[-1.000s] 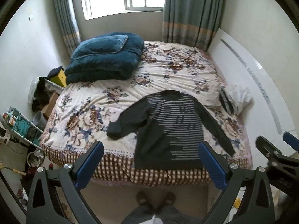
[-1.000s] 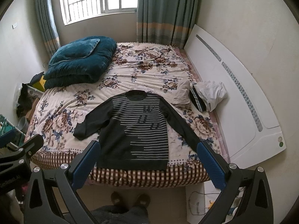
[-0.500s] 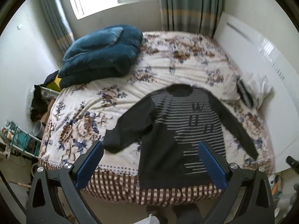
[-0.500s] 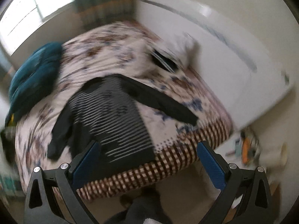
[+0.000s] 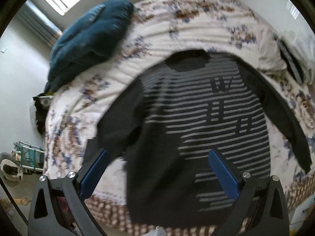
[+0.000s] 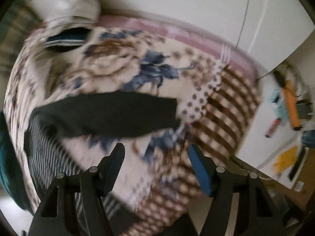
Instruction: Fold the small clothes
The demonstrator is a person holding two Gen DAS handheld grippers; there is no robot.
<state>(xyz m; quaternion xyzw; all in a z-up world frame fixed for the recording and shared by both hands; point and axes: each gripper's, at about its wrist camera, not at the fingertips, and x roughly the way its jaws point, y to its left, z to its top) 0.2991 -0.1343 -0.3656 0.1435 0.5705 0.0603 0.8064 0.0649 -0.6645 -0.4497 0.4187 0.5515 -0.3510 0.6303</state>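
Observation:
A dark sweater with grey stripes point(image 5: 198, 118) lies spread flat on the floral bed cover point(image 5: 177, 29), sleeves out to both sides. My left gripper point(image 5: 157, 163) hangs open over its lower body, nothing between the blue pads. In the right wrist view the sweater's dark sleeve point(image 6: 110, 116) lies across the bed cover point(image 6: 118, 63), its cuff near the checked bed edge. My right gripper point(image 6: 156, 157) is just below that sleeve, over bare cover; its jaws are closing with nothing between them.
A folded blue duvet point(image 5: 88, 31) sits at the far left of the bed. Folded clothes and a white pile point(image 6: 67, 19) lie by the white headboard point(image 6: 216, 15). Clutter on the floor point(image 6: 289, 106) lies beside the bed. A small rack point(image 5: 27, 155) stands left.
Both grippers dropped toward the bed, so the sweater looms much larger. The right gripper rolled and swung over to the sleeve at the bed's corner, and its jaws narrowed.

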